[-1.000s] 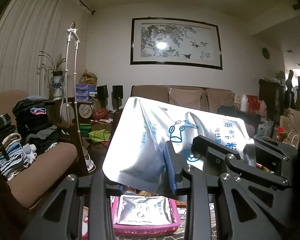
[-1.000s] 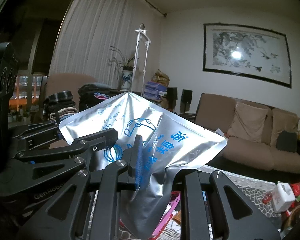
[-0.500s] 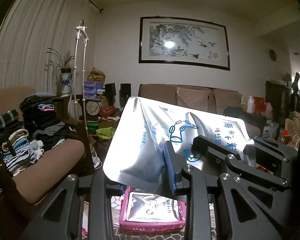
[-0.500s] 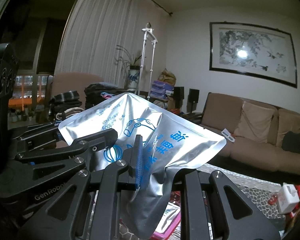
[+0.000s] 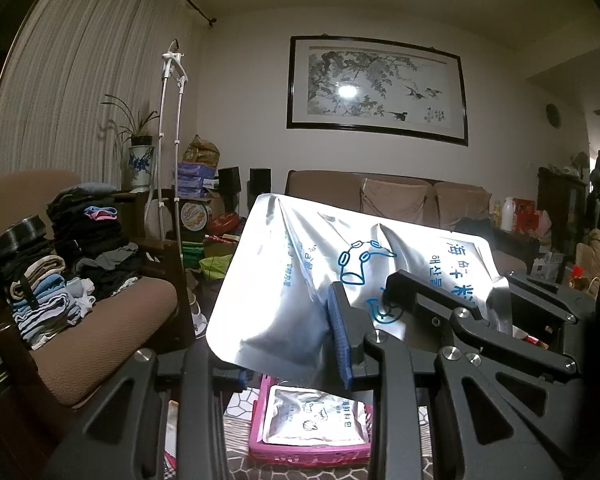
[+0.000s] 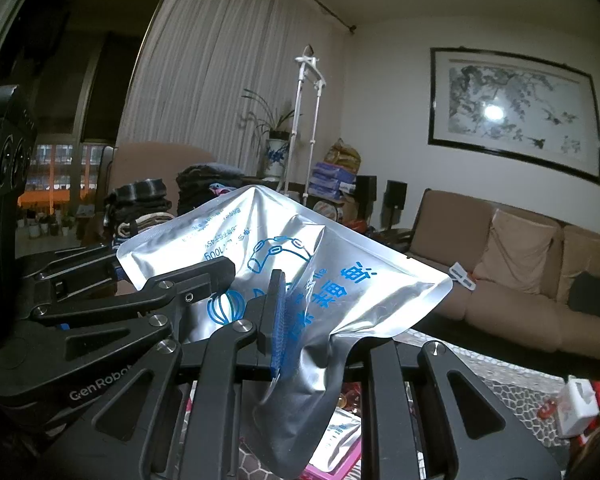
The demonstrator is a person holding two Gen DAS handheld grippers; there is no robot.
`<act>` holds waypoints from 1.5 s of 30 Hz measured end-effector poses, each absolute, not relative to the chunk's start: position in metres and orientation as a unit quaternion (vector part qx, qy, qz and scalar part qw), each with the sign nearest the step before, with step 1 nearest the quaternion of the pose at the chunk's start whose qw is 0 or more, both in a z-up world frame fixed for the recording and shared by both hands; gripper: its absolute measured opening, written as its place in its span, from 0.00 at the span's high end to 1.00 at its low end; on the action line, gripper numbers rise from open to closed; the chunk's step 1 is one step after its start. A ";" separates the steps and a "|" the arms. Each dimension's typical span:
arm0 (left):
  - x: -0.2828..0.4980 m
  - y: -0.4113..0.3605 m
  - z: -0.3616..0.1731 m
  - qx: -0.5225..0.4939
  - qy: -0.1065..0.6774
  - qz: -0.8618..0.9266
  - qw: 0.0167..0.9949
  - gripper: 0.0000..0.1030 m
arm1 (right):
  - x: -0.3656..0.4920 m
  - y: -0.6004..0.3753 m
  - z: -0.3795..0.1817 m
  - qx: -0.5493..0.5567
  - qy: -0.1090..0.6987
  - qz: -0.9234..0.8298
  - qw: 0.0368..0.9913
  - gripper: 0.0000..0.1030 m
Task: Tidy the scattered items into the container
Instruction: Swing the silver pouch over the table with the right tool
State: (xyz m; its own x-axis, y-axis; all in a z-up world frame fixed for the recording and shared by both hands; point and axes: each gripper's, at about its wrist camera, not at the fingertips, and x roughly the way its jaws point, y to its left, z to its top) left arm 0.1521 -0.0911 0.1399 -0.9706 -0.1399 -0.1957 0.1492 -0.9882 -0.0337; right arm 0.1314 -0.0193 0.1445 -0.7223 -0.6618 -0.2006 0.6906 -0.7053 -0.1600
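Note:
A silver foil pouch [image 5: 300, 280] with blue print hangs in the air between both grippers. My left gripper [image 5: 288, 356] is shut on its lower edge, and my right gripper [image 6: 320, 340] is shut on the same pouch [image 6: 340, 288] from the other side. Each gripper shows in the other's view. Below, a pink basket [image 5: 260, 432] sits on the patterned table and holds another silver pouch [image 5: 316, 420]. The basket's corner [image 6: 352, 460] shows low in the right wrist view.
A brown armchair [image 5: 100, 320] piled with folded clothes stands at the left. A brown sofa [image 5: 400, 200] lines the back wall. A white carton [image 6: 576, 404] and red packets lie on the table at the right.
Both grippers have carried the pouch forward and higher; the pink basket now sits nearer and more centred beneath it. Both grips are unchanged.

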 end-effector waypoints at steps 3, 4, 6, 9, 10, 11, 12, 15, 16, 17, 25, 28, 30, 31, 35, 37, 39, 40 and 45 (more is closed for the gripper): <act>0.152 -0.091 0.141 0.097 0.024 -0.992 0.073 0.71 | 0.131 -0.019 0.144 0.064 0.113 -0.921 0.367 0.85; 0.152 -0.091 0.141 0.098 0.024 -0.992 0.074 0.71 | 0.131 -0.019 0.144 0.064 0.113 -0.921 0.367 0.85; 0.151 -0.092 0.141 0.099 0.024 -0.992 0.074 0.71 | 0.131 -0.019 0.143 0.065 0.113 -0.921 0.367 0.85; 0.149 -0.093 0.140 0.103 0.024 -0.992 0.075 0.71 | 0.128 -0.021 0.142 0.069 0.114 -0.920 0.369 0.85; 0.149 -0.094 0.140 0.105 0.024 -0.991 0.075 0.71 | 0.127 -0.022 0.141 0.070 0.114 -0.920 0.369 0.85; 0.148 -0.095 0.139 0.106 0.024 -0.991 0.075 0.71 | 0.126 -0.022 0.141 0.071 0.114 -0.920 0.369 0.85; 0.148 -0.095 0.139 0.108 0.023 -0.991 0.076 0.71 | 0.126 -0.023 0.140 0.072 0.115 -0.919 0.369 0.85; 0.146 -0.096 0.140 0.112 0.022 -0.991 0.076 0.71 | 0.125 -0.023 0.140 0.076 0.113 -0.919 0.370 0.85; 0.146 -0.096 0.140 0.114 0.022 -0.990 0.077 0.71 | 0.124 -0.024 0.140 0.077 0.113 -0.919 0.371 0.85; 0.145 -0.095 0.141 0.115 0.022 -0.990 0.077 0.71 | 0.123 -0.024 0.140 0.078 0.113 -0.918 0.371 0.85; 0.139 -0.095 0.142 0.127 0.022 -0.989 0.077 0.71 | 0.118 -0.023 0.140 0.090 0.111 -0.917 0.371 0.85; 0.135 -0.095 0.142 0.134 0.021 -0.988 0.076 0.71 | 0.115 -0.023 0.140 0.095 0.115 -0.917 0.370 0.85; 0.133 -0.096 0.142 0.138 0.021 -0.987 0.075 0.71 | 0.112 -0.023 0.140 0.099 0.116 -0.917 0.370 0.85; 0.132 -0.096 0.142 0.141 0.022 -0.987 0.075 0.71 | 0.110 -0.022 0.140 0.102 0.116 -0.916 0.369 0.85; 0.124 -0.097 0.142 0.156 0.022 -0.985 0.073 0.71 | 0.104 -0.023 0.140 0.115 0.114 -0.915 0.369 0.85; 0.119 -0.097 0.142 0.165 0.022 -0.983 0.072 0.71 | 0.100 -0.023 0.139 0.122 0.115 -0.915 0.368 0.85; 0.116 -0.097 0.140 0.170 0.021 -0.983 0.071 0.71 | 0.095 -0.023 0.138 0.128 0.114 -0.914 0.367 0.85; 0.114 -0.097 0.140 0.173 0.021 -0.982 0.070 0.71 | 0.094 -0.023 0.138 0.130 0.114 -0.914 0.367 0.85; 0.108 -0.095 0.137 0.185 0.019 -0.980 0.067 0.71 | 0.086 -0.021 0.135 0.142 0.115 -0.913 0.364 0.85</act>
